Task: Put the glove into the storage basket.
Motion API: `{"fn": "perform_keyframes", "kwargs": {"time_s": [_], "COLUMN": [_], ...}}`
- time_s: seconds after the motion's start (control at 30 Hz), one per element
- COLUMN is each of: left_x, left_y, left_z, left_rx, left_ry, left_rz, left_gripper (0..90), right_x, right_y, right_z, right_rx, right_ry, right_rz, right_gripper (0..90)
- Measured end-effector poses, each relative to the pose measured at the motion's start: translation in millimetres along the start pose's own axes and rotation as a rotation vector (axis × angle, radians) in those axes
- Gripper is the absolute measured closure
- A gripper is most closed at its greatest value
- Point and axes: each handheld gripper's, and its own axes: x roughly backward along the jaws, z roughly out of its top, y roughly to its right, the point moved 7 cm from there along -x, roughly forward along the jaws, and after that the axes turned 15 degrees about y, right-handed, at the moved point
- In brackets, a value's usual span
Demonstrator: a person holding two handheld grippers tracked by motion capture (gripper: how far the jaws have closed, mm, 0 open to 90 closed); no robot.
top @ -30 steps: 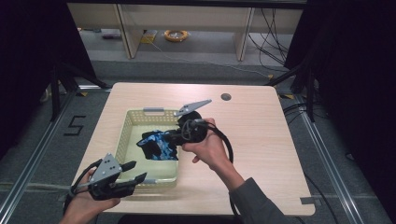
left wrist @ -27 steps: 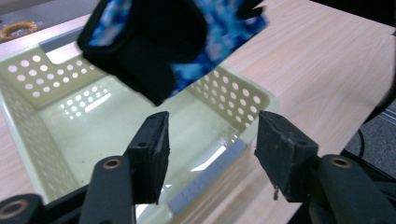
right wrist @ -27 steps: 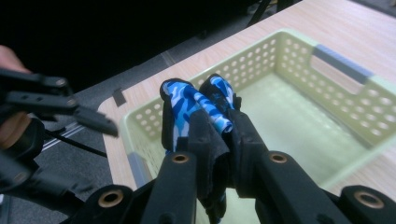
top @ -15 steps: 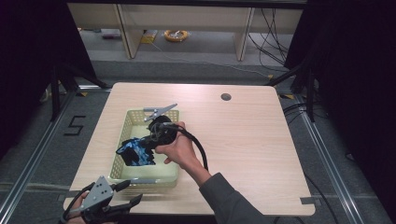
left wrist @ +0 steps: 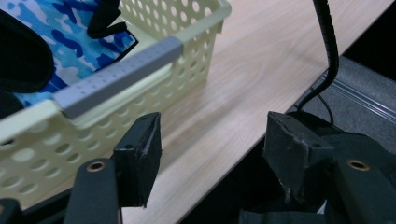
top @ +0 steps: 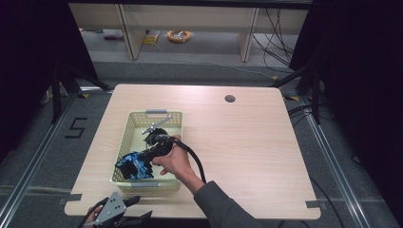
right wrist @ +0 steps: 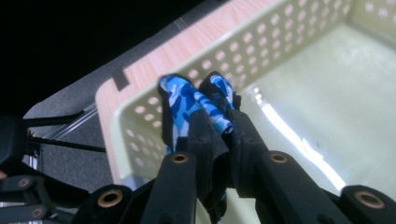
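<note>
A pale yellow perforated basket (top: 130, 127) with grey handles stands on the left half of the wooden table (top: 247, 142). My right gripper (top: 145, 158) reaches into its near part, shut on a blue camouflage cloth (top: 134, 166) with black trim. In the right gripper view the jaws (right wrist: 219, 123) pinch the cloth (right wrist: 180, 100) over the basket's (right wrist: 280, 56) inside. My left gripper (top: 128, 213) hovers off the table's front edge, below the basket. Its jaws (left wrist: 215, 140) have just been opening and stand apart with nothing between them, facing the basket's (left wrist: 154, 93) grey handle (left wrist: 116, 77) and the cloth (left wrist: 70, 42).
A round cable hole (top: 230, 99) sits at the table's far right. The right gripper's black cable (top: 196, 161) trails over the table by the forearm. Behind the table are shelf legs and a yellow coil (top: 179, 35) on the floor.
The right gripper has carried the cloth leftwards and down, into the near left part of the basket. The left gripper has sunk toward the picture's bottom edge, off the table front.
</note>
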Motion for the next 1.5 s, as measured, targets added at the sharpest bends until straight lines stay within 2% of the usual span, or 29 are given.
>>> {"fn": "perform_keyframes", "kwargs": {"time_s": [0.1,0.17,0.2,0.23,0.3,0.33,0.4,0.43,0.5,0.57,0.63,0.67,0.7,0.73,0.8,0.83,0.87,0.93,0.97,1.0,1.13,1.3,1.37,1.4,1.43,1.5], "left_x": [-2.2,-3.0,-1.6,-3.4,-3.8,-2.4,-3.9,-2.9,-5.2,-5.3,-5.9,-4.8,-4.1,-4.2,-4.5,-6.0,-5.3,-6.3,-6.2,-5.7,-7.6,-7.3,-7.2,-6.7,-7.0,-7.2], "left_y": [0.9,-0.2,-1.9,0.3,-0.8,-2.3,-1.0,-1.2,2.4,0.8,3.3,1.0,-3.7,-1.9,-1.7,-0.2,-0.6,-3.2,-1.0,-1.1,-1.4,-2.2,-3.0,-4.7,-2.1,-2.0], "left_z": [-3.6,-5.6,-6.6,-5.8,-6.8,-8.5,-9.3,-10.2,-10.9,-10.4,-11.4,-11.8,-12.5,-12.0,-12.1,-11.8,-12.2,-14.0,-14.0,-14.6,-14.7,-15.6,-16.1,-16.6,-17.2,-17.2], "left_rx": [0.010,0.003,-0.018,0.005,-0.001,-0.018,-0.001,-0.010,0.032,0.004,0.044,0.018,-0.032,-0.015,-0.013,0.008,0.003,-0.014,0.011,0.013,0.011,0.007,0.001,-0.015,0.020,0.021], "left_ry": [-0.008,-0.017,-0.038,-0.014,-0.018,-0.042,-0.035,-0.050,-0.033,-0.031,-0.029,-0.042,-0.060,-0.053,-0.051,-0.032,-0.043,-0.049,-0.047,-0.057,-0.041,-0.053,-0.058,-0.066,-0.063,-0.063], "left_rz": [-0.005,-0.001,-0.005,0.002,0.003,-0.002,-0.001,-0.014,-0.005,-0.007,-0.008,-0.010,-0.002,-0.008,-0.007,0.001,-0.010,0.003,-0.005,-0.014,-0.003,-0.005,-0.002,0.002,-0.001,-0.001], "left_gripper": [36.3,36.2,36.2,36.2,36.2,36.2,36.2,36.2,36.2,36.2,36.2,36.2,36.2,36.2,36.2,36.1,36.0,35.7,35.5,35.4,35.3,35.3,35.2,35.2,35.2,35.1], "right_x": [-2.0,-2.7,-2.5,-2.4,-2.2,-2.3,-3.2,-4.0,-6.1,-7.3,-8.6,-9.1,-9.3,-9.6,-10.1,-10.1,-10.3,-10.1,-9.8,-9.6,-5.9,1.5,4.8,4.8,6.1,8.4], "right_y": [10.5,13.9,16.0,17.1,21.5,22.4,24.2,25.1,29.3,31.4,33.6,33.7,34.6,34.6,36.1,36.6,36.6,37.5,37.5,39.6,42.4,38.9,37.8,37.8,37.4,35.1], "right_z": [-10.8,-18.2,-20.8,-22.8,-26.4,-27.2,-31.0,-32.4,-34.4,-36.3,-38.5,-39.2,-40.1,-41.2,-42.9,-43.8,-44.3,-45.2,-46.0,-45.8,-39.9,-29.9,-26.9,-26.9,-26.4,-25.3], "right_rx": [-0.017,-0.047,-0.050,-0.056,-0.029,-0.023,-0.011,-0.001,0.032,0.046,0.062,0.060,0.070,0.072,0.093,0.093,0.096,0.098,0.094,0.114,0.128,0.123,0.136,0.136,0.136,0.131], "right_ry": [-0.019,-0.041,-0.048,-0.053,-0.070,-0.075,-0.100,-0.110,-0.124,-0.142,-0.160,-0.164,-0.171,-0.181,-0.197,-0.205,-0.209,-0.219,-0.230,-0.233,-0.202,-0.159,-0.134,-0.134,-0.130,-0.115], "right_rz": [-0.023,-0.042,-0.052,-0.060,-0.094,-0.102,-0.127,-0.137,-0.160,-0.184,-0.202,-0.205,-0.216,-0.221,-0.227,-0.232,-0.236,-0.247,-0.254,-0.257,-0.282,-0.274,-0.265,-0.265,-0.266,-0.247], "right_gripper": [81.1,81.0,81.0,80.9,80.7,80.6,80.3,80.2,79.8,79.4,78.7,78.4,77.9,77.6,76.4,76.0,75.2,73.7,72.3,71.5,66.9,64.1,62.1,62.1,61.7,60.8]}}
